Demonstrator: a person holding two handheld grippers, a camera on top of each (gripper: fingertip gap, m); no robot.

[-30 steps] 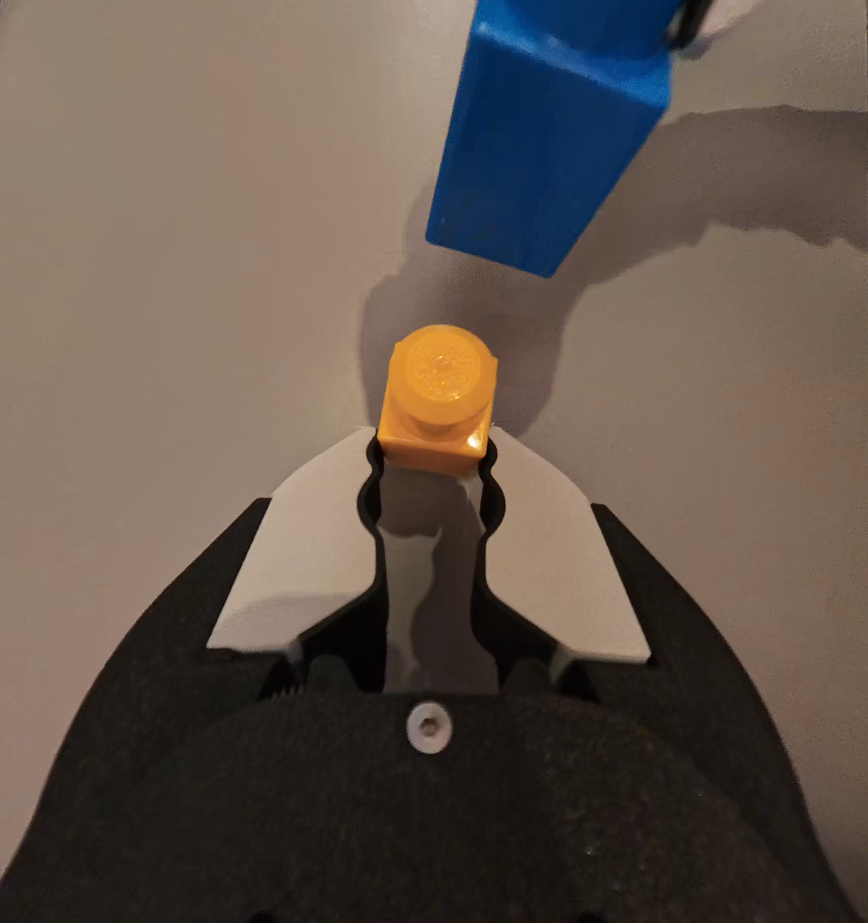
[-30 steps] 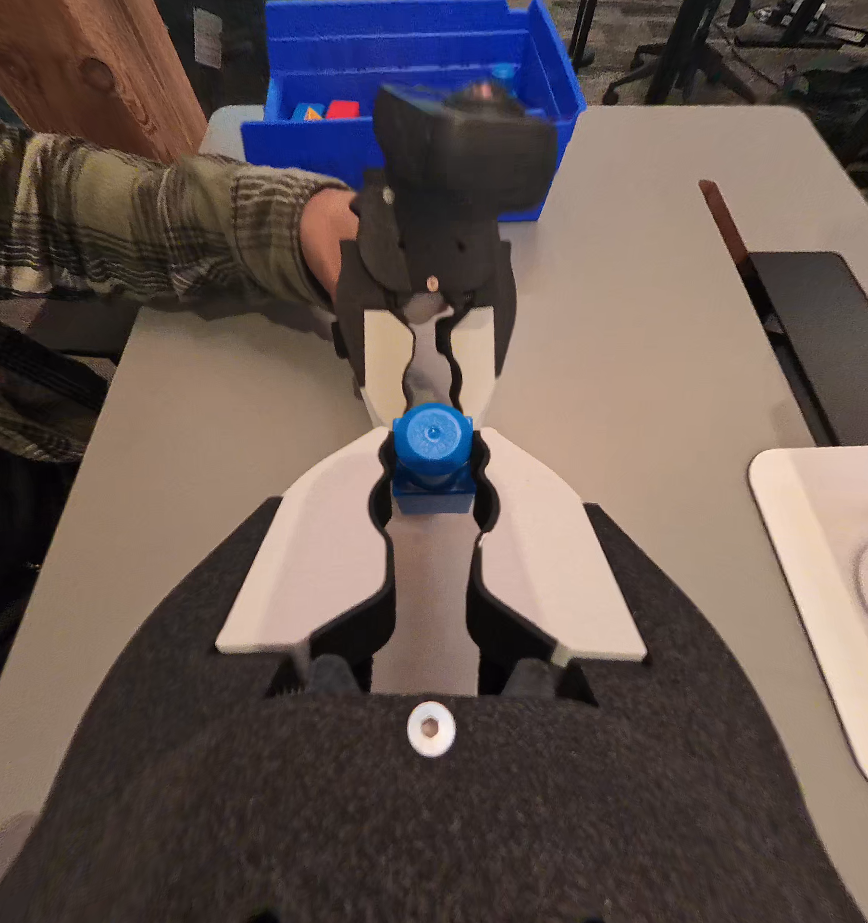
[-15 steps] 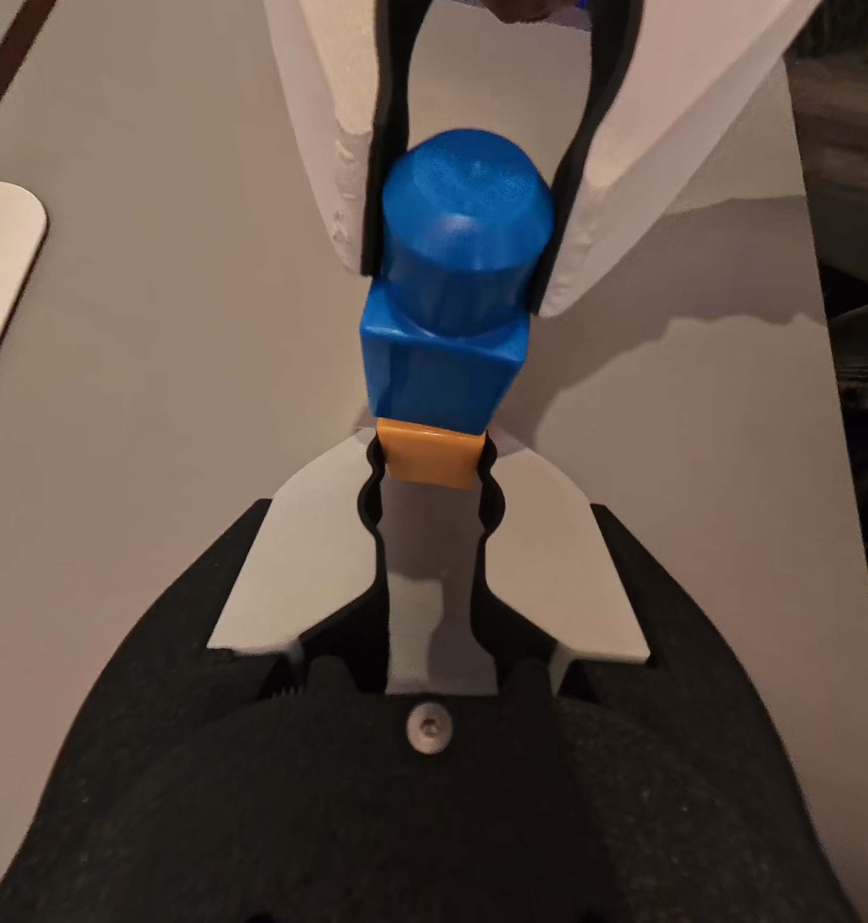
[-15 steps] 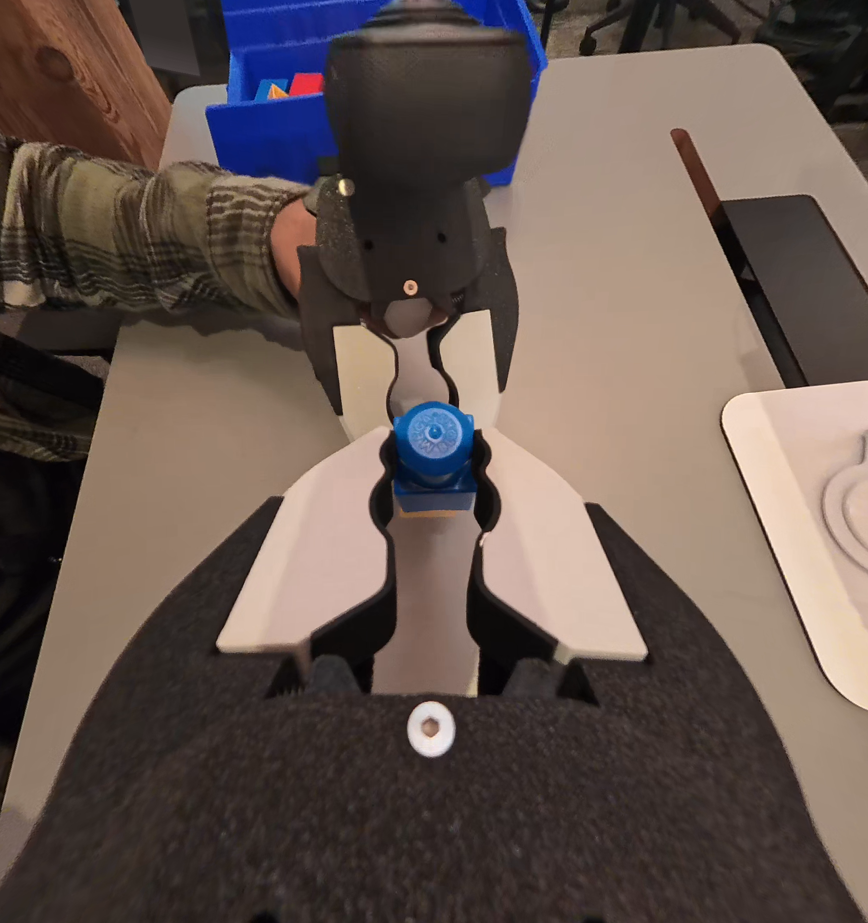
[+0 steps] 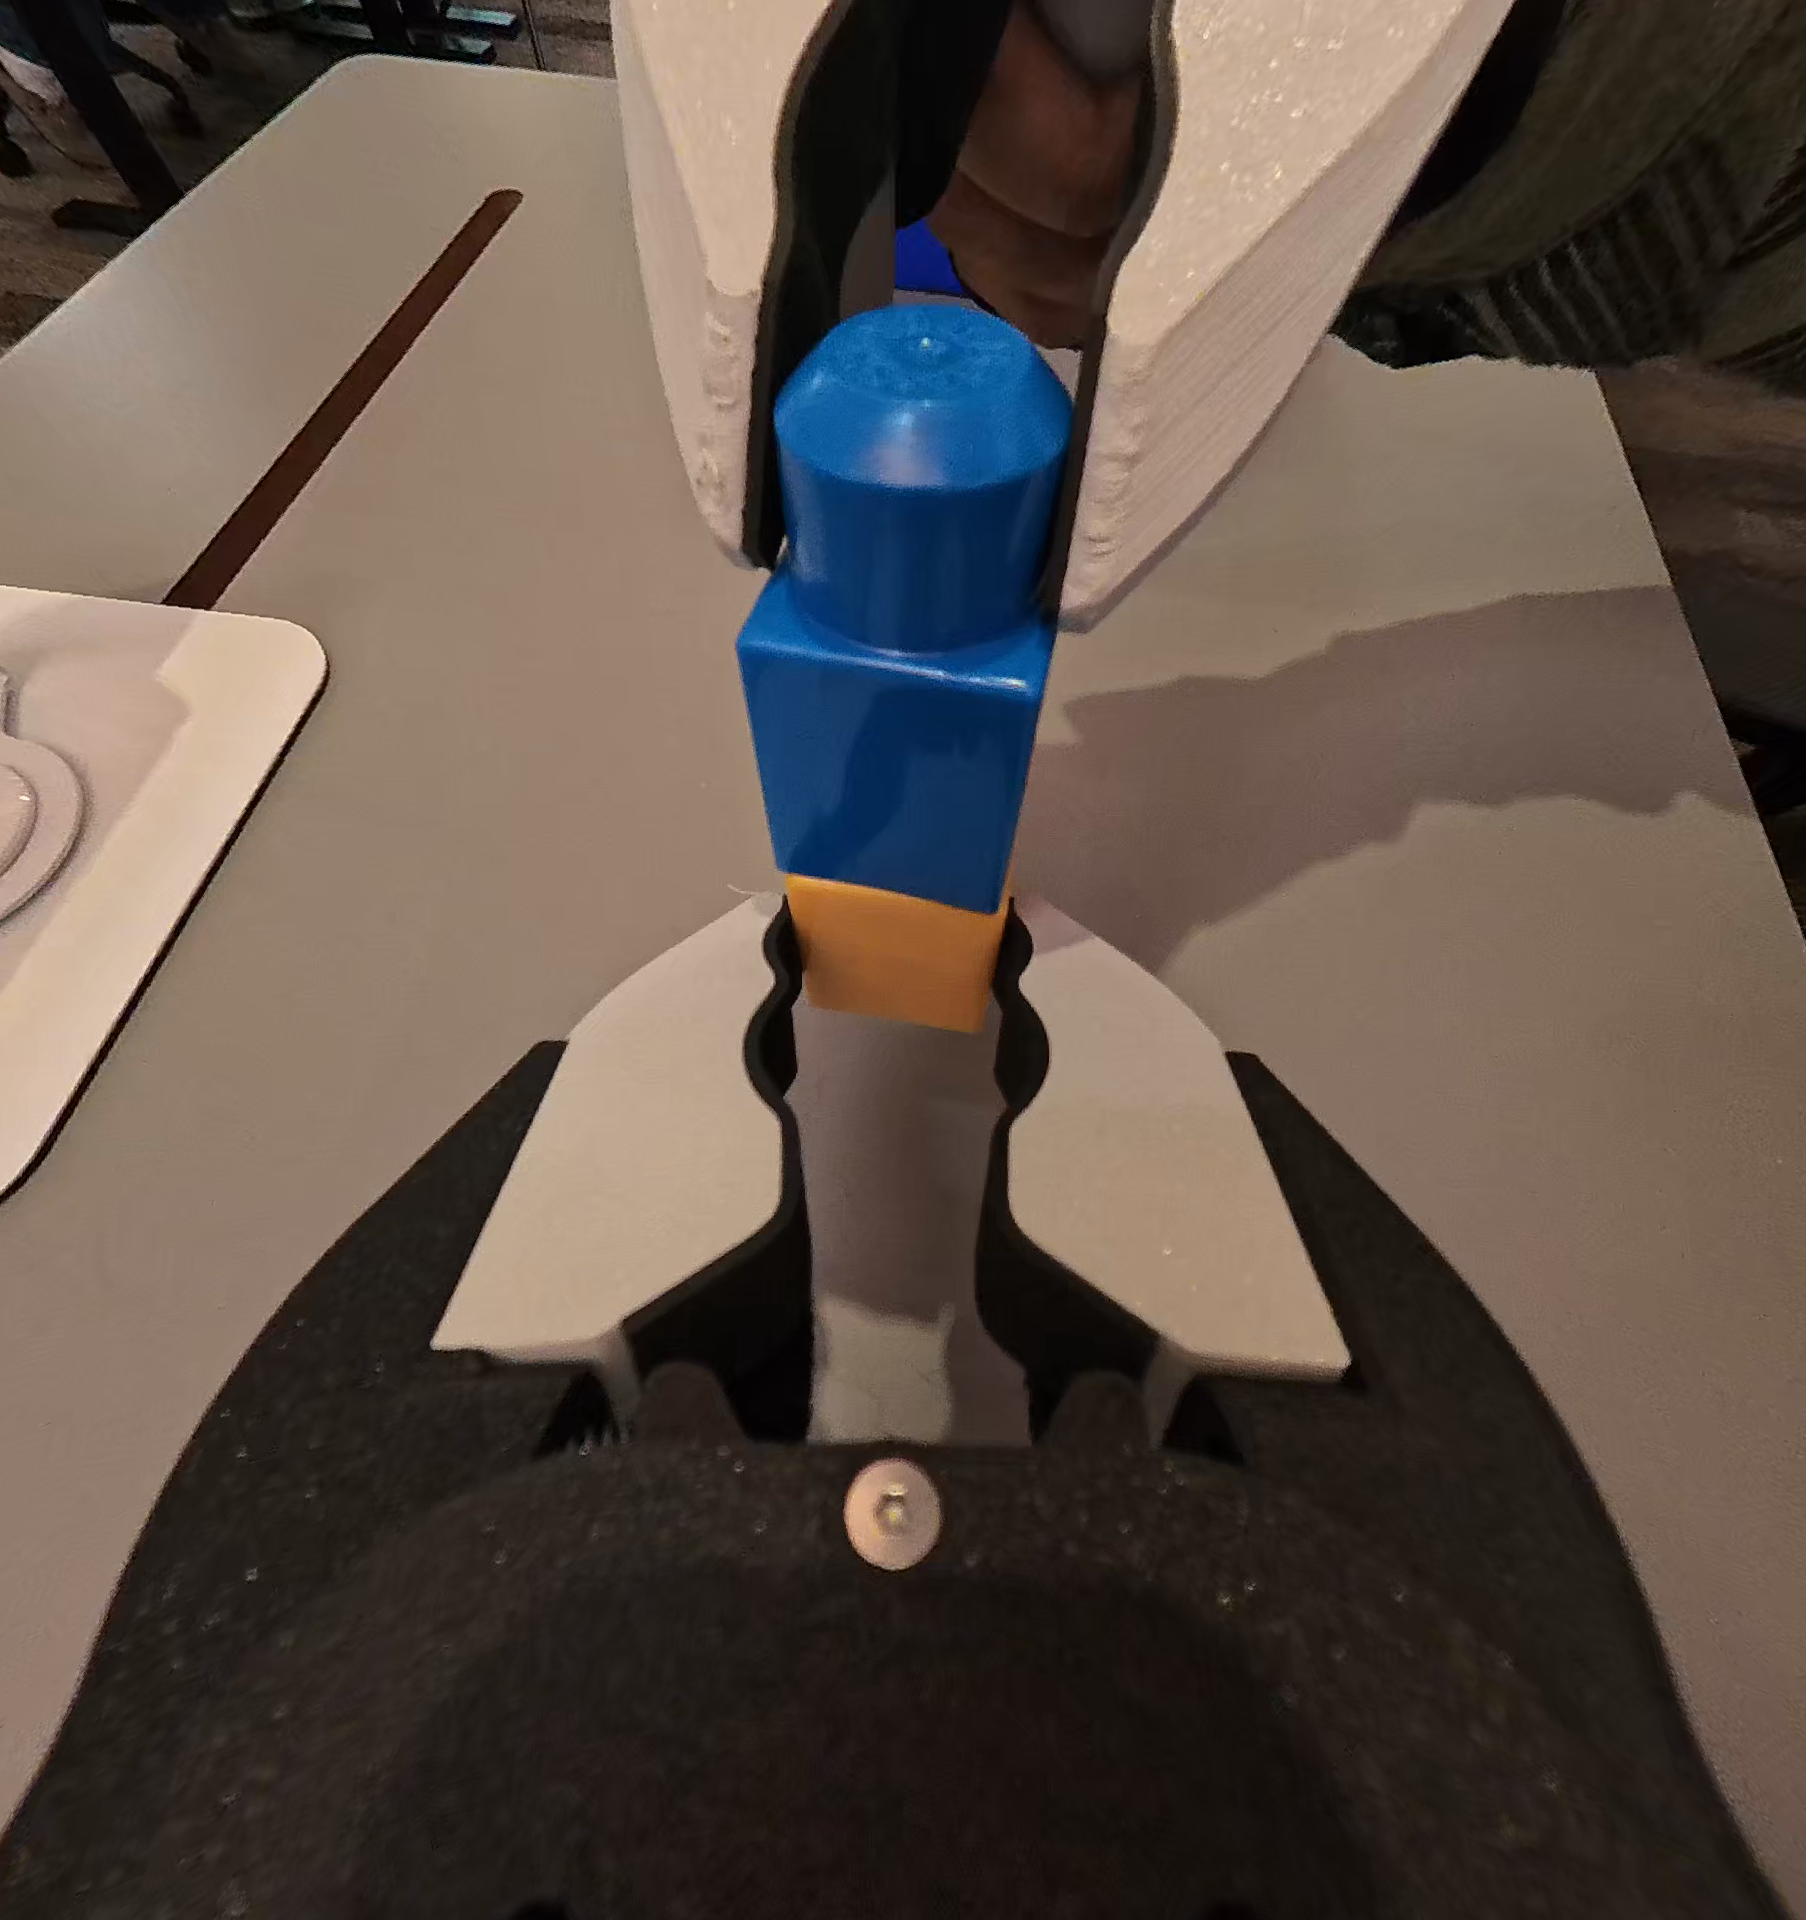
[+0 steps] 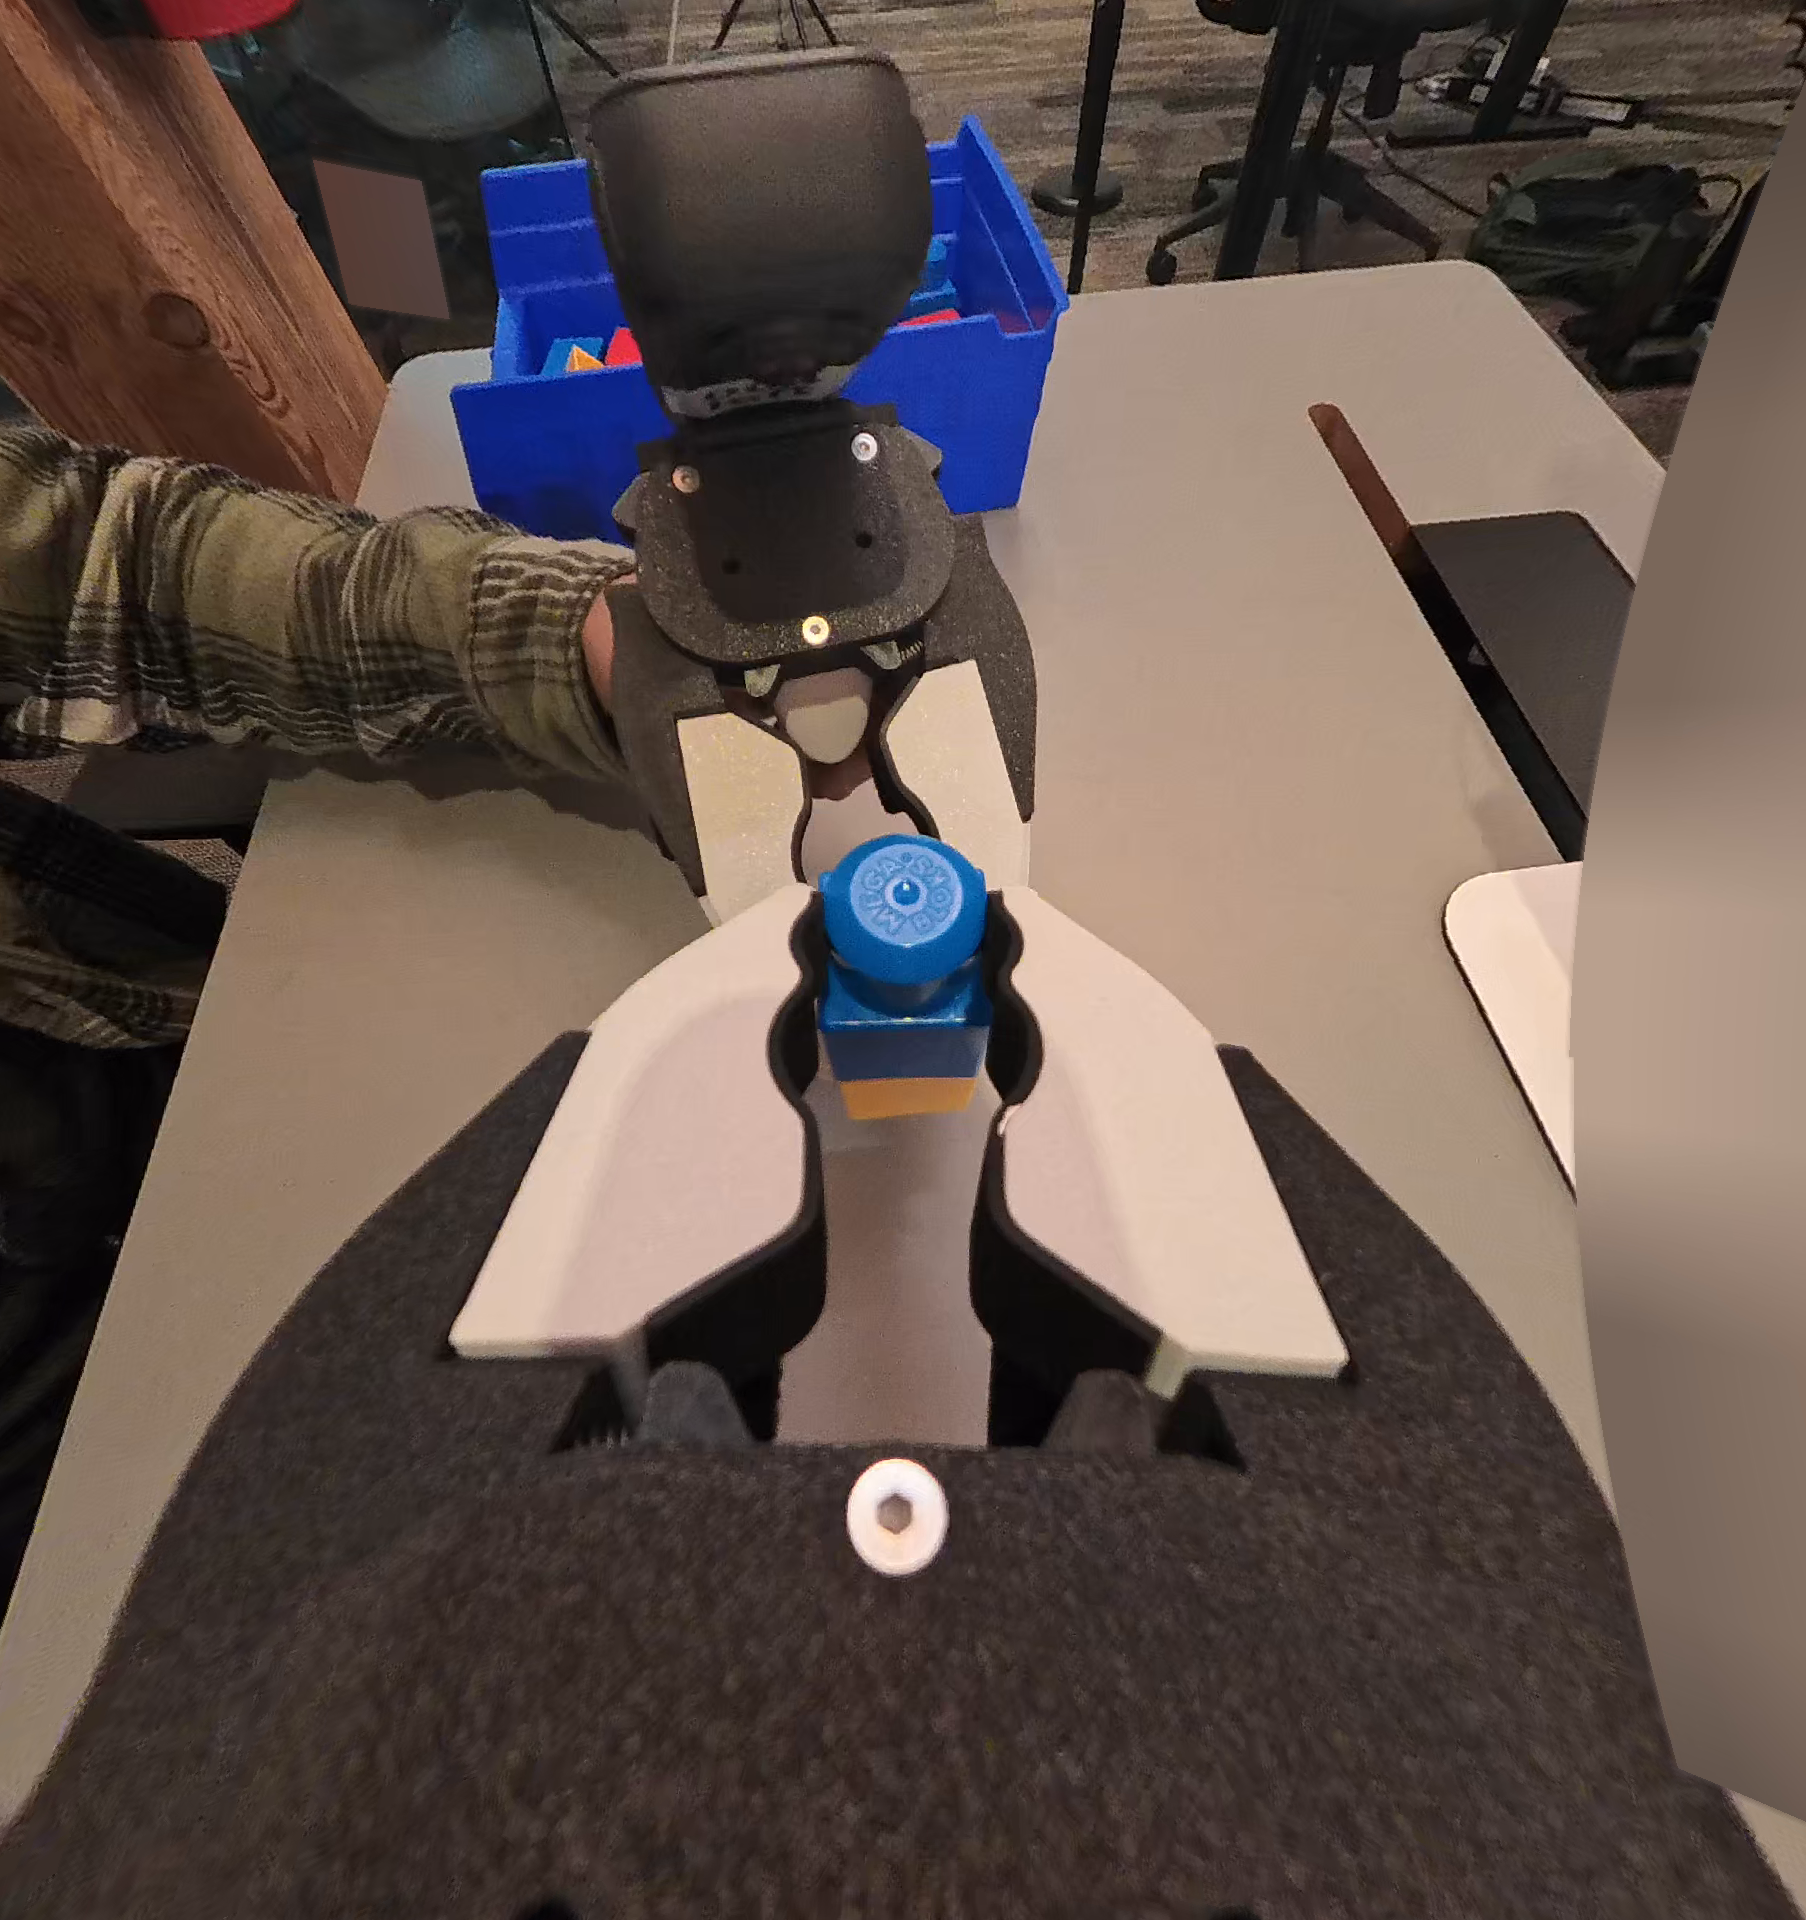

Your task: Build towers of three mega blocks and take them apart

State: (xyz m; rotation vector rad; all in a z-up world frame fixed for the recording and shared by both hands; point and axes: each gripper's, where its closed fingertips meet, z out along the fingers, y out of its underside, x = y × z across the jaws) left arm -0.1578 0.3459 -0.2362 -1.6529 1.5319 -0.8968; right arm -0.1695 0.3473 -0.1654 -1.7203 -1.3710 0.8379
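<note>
Here the left gripper (image 5: 894, 961) jaws clamp the orange block (image 5: 891, 961), the right gripper (image 6: 901, 971) jaws the blue block (image 5: 894, 717) stacked on it.

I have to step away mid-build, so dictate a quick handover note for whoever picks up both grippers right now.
Left hand-held gripper: shut on the orange plastic mega block.
Right hand-held gripper: around the stud of the blue plastic mega block; whether it is clamped is unclear.
Blocks: blue sits on top of orange, held above the grey table. Spare blocks are in the blue plastic bin at the far end.
Done: two blocks joined.
Left: add a third block, then take the tower apart.
</note>
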